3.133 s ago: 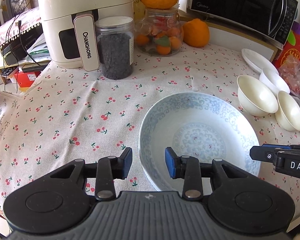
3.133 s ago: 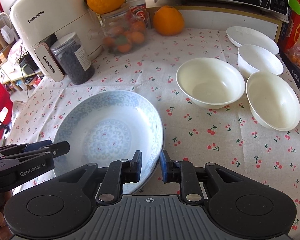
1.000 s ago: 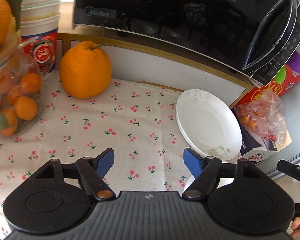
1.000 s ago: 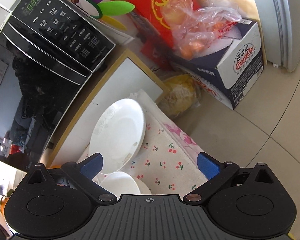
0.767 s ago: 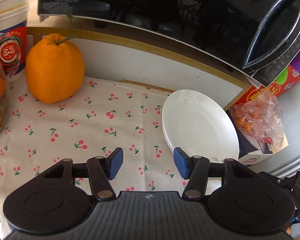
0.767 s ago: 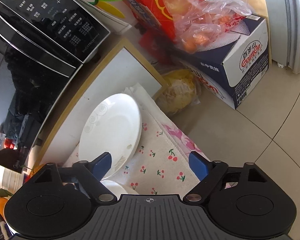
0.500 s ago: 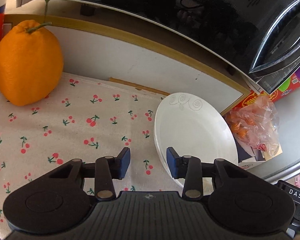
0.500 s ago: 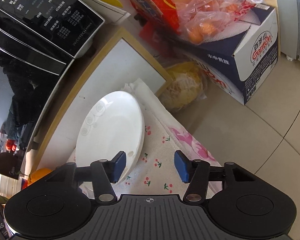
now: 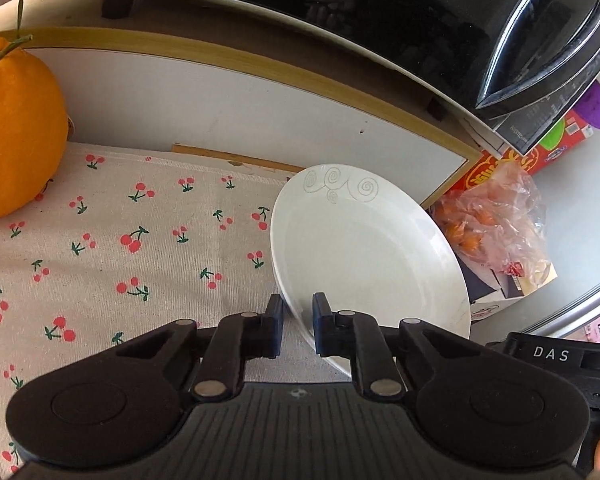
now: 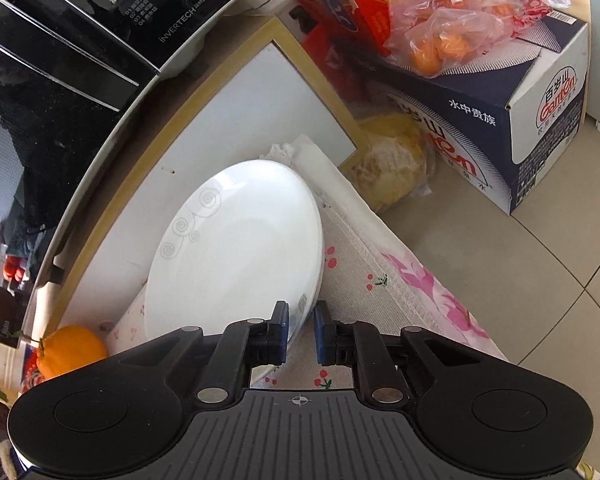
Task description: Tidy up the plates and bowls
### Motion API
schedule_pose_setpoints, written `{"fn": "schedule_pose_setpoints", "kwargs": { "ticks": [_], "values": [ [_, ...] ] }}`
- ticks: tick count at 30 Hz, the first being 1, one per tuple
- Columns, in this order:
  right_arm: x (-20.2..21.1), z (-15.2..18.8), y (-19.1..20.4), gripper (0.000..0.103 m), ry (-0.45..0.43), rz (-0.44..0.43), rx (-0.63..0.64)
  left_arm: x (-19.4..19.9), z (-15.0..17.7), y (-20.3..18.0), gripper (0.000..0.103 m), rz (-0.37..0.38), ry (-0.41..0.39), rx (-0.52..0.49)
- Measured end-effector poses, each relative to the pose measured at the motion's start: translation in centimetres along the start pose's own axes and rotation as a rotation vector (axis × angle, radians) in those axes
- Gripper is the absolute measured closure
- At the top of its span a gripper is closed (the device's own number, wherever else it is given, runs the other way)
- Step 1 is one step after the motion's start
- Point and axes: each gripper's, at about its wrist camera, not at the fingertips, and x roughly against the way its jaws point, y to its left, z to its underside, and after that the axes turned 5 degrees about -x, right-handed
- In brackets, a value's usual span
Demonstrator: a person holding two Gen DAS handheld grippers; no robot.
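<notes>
Though lying flat, white plate (image 9: 364, 248) swirls rearward

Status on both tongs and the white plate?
Left tongs, right tongs: jaws just closed, each pinching the rim of the white plate. Plate at the table's far corner, by the microwave. Nothing in the way.

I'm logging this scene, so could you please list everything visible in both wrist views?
plate: one, white with swirl marks, table's far corner
tablecloth: one, cream with cherries, under the plate
large citrus fruit: one, orange, left of the plate
microwave: one, black, behind the plate
bag of small oranges: one, clear, on the carton
carton: one, navy and white, on the floor
left gripper: black, blue pads, shut on the plate's rim
right gripper: same, on the rim
</notes>
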Motion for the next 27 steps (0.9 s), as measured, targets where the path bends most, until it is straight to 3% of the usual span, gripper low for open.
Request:
{"fn": "schedule_pose_setpoints", "kwargs": {
  "ticks": [27],
  "values": [
    [7.7,0.1,1.1,0.088,-0.034,-0.048,0.067,6.5,0.0,-2.5,0.089,0.039,-0.069,-0.025]
  ]
}}
